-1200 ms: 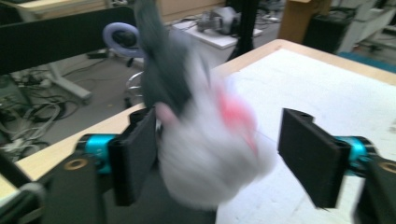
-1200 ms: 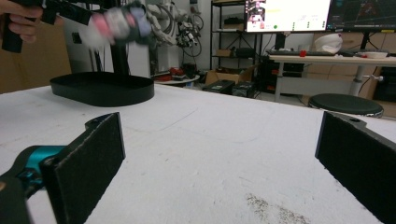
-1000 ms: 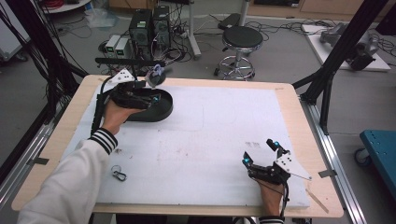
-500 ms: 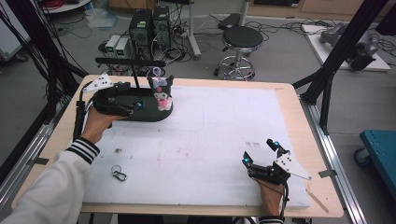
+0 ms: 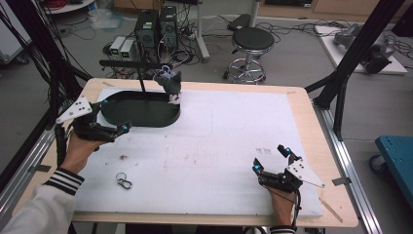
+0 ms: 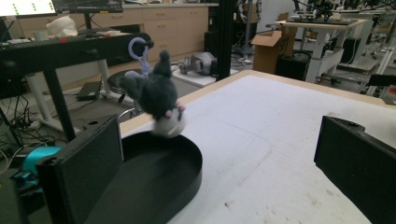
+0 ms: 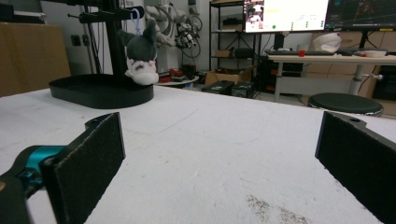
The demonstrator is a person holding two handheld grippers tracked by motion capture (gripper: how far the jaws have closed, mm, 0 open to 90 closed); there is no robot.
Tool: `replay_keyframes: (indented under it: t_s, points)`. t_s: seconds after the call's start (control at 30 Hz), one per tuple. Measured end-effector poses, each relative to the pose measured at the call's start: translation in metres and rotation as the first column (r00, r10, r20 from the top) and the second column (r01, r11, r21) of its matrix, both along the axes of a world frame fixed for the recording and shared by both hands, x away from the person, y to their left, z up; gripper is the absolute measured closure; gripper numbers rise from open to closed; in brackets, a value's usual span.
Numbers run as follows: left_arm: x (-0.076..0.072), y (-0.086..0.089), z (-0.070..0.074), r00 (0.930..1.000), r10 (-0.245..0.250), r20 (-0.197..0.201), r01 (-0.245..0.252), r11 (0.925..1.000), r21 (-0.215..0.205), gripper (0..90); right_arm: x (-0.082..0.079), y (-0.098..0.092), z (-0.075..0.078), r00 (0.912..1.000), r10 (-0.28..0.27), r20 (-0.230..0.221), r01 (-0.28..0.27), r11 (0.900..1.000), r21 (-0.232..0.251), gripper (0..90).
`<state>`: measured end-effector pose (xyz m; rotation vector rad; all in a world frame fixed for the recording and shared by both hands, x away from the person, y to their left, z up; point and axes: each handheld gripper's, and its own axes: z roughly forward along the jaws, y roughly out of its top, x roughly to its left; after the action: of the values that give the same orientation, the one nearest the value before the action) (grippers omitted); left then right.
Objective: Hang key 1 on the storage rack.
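Just ahead of the left gripper [image 5: 113,130], a grey plush toy [image 5: 170,84] hangs by its lilac clip [image 6: 138,50] from the arm of a black stand [image 5: 138,73], dangling over the far rim of the stand's oval black tray [image 5: 139,111]. Left jaws are spread wide with nothing between them, sitting close beside the tray's near edge, the toy a little beyond their tips. Well apart across the white mat [image 5: 219,141], the right gripper [image 5: 272,162] rests low, jaws also wide and empty, looking toward the toy from afar. Behind the left gripper, near the person's sleeve [image 5: 65,180], a small metal clip [image 5: 123,181] lies on the mat.
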<state>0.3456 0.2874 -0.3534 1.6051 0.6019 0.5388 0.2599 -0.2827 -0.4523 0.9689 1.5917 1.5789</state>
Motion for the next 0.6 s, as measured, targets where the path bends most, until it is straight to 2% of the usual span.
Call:
replay_keyframes:
  t_s: [0.27,0.43,0.6]
  points:
    - [-0.02,0.019,-0.01,0.9992,0.036,0.018,-0.035,0.9988,-0.033,1.7,0.002,0.001,0.0,0.9998,-0.015,-0.011,0.015,1.0,0.018,0.7]
    - [-0.024,0.026,-0.018,0.9988,0.048,0.008,-0.047,0.9981,-0.04,1.7,0.002,0.003,0.0,0.9996,-0.02,-0.023,0.02,1.0,0.023,0.6]
    - [-0.024,0.028,-0.021,0.9989,0.045,0.017,-0.044,0.9985,-0.034,1.7,0.003,0.003,0.0,0.9998,-0.017,-0.011,0.017,1.0,0.013,0.6]
